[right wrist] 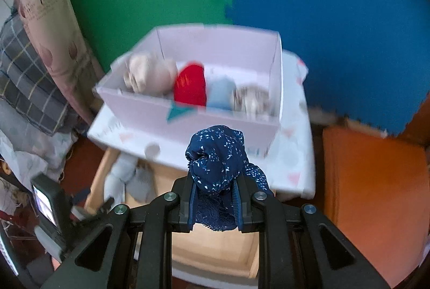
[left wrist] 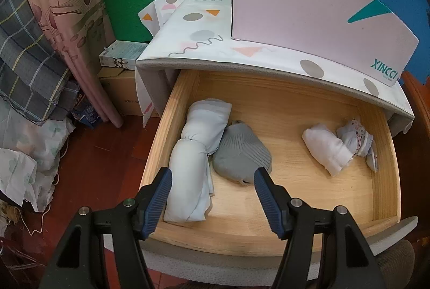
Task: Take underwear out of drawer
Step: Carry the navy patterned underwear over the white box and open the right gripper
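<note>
Right gripper (right wrist: 215,195) angled downward above the open drawer (right wrist: 215,251), jaws clamped on navy patterned underwear (right wrist: 219,157); left gripper (left wrist: 212,178) half-open, empty, over drawer's rolled garments.

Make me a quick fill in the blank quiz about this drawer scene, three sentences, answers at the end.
1. The right hand-held gripper is shut on a rolled navy garment with a ____ speckled print.
2. The left hand-held gripper hangs ____ over the wooden drawer, holding nothing.
3. In the pink box, the brightest bundle is ____.

Answers: white; open; red
</note>
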### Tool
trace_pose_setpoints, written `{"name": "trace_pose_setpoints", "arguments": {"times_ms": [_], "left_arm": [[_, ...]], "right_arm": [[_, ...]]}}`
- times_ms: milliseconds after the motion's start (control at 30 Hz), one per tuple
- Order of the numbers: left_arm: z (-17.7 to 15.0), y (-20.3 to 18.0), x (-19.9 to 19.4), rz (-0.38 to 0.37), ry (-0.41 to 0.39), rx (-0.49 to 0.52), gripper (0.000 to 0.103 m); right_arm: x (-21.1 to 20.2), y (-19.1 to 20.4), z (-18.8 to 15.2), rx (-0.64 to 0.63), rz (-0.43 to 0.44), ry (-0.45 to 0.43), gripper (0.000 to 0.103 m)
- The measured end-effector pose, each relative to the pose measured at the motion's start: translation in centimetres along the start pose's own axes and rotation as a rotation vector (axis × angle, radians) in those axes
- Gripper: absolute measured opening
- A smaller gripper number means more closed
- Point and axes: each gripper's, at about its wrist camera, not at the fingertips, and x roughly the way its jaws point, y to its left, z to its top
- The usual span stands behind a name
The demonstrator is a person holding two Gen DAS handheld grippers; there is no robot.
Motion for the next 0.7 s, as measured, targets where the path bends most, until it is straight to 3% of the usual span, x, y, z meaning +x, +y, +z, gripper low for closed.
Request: {"name": "trace_pose_setpoints", "arguments": {"times_ms": [233, 533, 700], "left_arm": [[0.0, 0.0, -0.1, -0.005, -0.003, -0.003, 0.065], [0.1, 0.2, -0.1, -0.023, -0.008, -0.017, 0.065], [0.1, 0.3, -0.1, -0.034, -0.009, -0.022, 0.065]], "right_arm": [[0.6, 1.2, 5.0, -0.014, 0.006, -0.036, 0.02], [6.1, 1.8, 9.8, -0.005, -0.006, -0.001, 0.02], [10.4, 1.5, 10.9, 0.0, -0.017, 0.066, 0.021]]}}
